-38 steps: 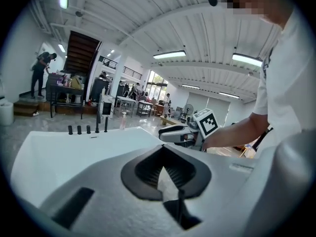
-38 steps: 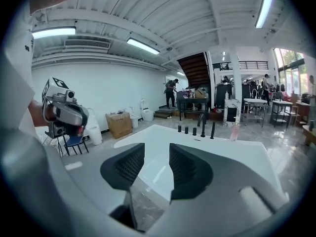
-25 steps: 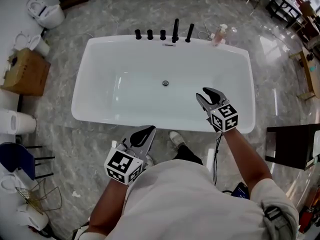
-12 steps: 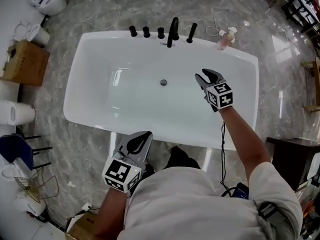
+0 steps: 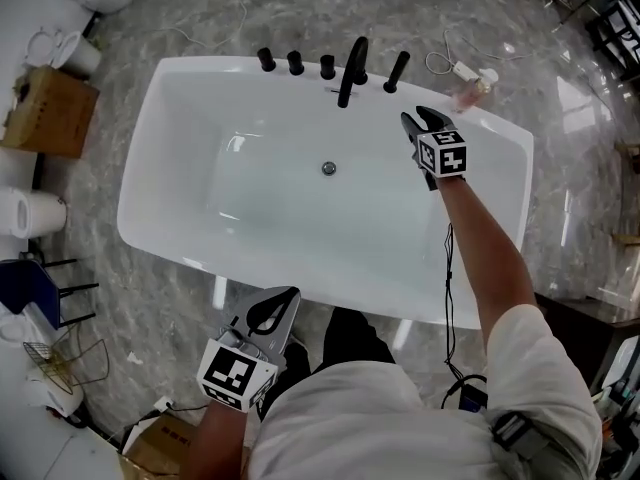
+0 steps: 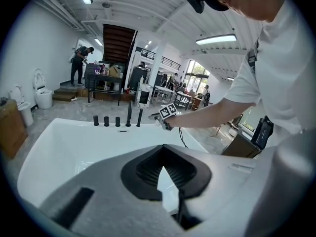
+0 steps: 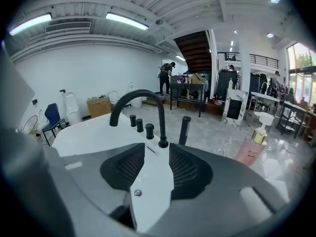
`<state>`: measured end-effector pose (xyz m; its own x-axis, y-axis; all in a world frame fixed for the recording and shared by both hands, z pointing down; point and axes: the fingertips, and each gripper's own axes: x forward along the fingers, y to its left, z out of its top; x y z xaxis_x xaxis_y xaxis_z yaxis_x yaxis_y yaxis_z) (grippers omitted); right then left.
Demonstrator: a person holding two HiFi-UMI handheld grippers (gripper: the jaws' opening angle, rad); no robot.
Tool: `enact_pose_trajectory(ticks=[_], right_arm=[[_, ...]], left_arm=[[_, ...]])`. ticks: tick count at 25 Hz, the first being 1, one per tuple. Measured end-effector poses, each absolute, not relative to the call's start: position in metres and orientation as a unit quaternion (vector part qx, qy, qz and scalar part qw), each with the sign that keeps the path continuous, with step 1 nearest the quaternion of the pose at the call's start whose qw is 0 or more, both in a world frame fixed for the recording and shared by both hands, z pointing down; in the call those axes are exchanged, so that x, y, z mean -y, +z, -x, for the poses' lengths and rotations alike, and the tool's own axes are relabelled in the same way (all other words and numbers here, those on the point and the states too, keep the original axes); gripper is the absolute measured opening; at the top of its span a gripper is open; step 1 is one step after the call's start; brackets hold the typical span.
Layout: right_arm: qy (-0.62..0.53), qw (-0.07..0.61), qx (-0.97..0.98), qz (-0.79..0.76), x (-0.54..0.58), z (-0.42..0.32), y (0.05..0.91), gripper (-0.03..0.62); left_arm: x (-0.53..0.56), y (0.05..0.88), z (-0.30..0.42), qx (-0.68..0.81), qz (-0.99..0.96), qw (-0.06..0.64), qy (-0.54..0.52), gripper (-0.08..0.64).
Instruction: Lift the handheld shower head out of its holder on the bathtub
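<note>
Handheld shower head [image 5: 397, 71] stands upright in its holder on the far rim of the bathtub [image 5: 200, 68], just right of the curved black spout [image 5: 352, 68] and the three black knobs [image 5: 295, 63]. It has not moved over the last second.

The right claw [image 5: 424, 120] has moved. A second ago it hung over the near right part of the basin. Half a second ago it was about midway across. Now it is up by the far rim, near the shower head and a little to its right, not touching it. In the right gripper view the claw [image 7: 157, 147] is wide and empty. Bare white rim shows between the pads, and the shower head [image 7: 184, 130] stands ahead, beyond the tips and slightly right of the gap. A pink bottle [image 7: 249, 149] sits further right on the rim.

The left claw [image 5: 275, 306] has drawn back toward the person's body. It is outside the tub's near wall, over the marbled floor [image 5: 150, 298], and lower in the head view than a second ago. In the left gripper view its tips [image 6: 163, 154] meet with nothing between them. Only a sliver of white tub shows behind the pads. That view also shows the outstretched right arm reaching toward the fittings.
</note>
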<state>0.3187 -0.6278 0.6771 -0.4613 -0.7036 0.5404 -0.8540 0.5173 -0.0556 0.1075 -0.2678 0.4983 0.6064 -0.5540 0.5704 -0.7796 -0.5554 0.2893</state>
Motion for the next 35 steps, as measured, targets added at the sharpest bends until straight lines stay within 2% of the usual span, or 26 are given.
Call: enact_pose_trajectory(ticks=[14,20,31,35], right_arm=[[0.2,0.23,0.805,-0.509,0.741,-0.326,0.743,0.192],[0.218,0.22,0.793,-0.525,0.777,-0.322,0.764,0.221],[0.23,0.222,0.785,-0.53,0.811,-0.312,0.791,0.218],[0.231,0.22,0.783,-0.534,0.82,-0.309,0.795,0.178]], left_arm=[[0.306,0.537,-0.101,0.386,-0.854,0.283,0.203,0.006],[0.32,0.554,-0.093,0.387,-0.852,0.292,0.197,0.006],[0.323,0.58,-0.088,0.39,-0.843,0.314,0.197,0.006],[0.326,0.586,-0.091,0.388,-0.842,0.319,0.197,0.006]])
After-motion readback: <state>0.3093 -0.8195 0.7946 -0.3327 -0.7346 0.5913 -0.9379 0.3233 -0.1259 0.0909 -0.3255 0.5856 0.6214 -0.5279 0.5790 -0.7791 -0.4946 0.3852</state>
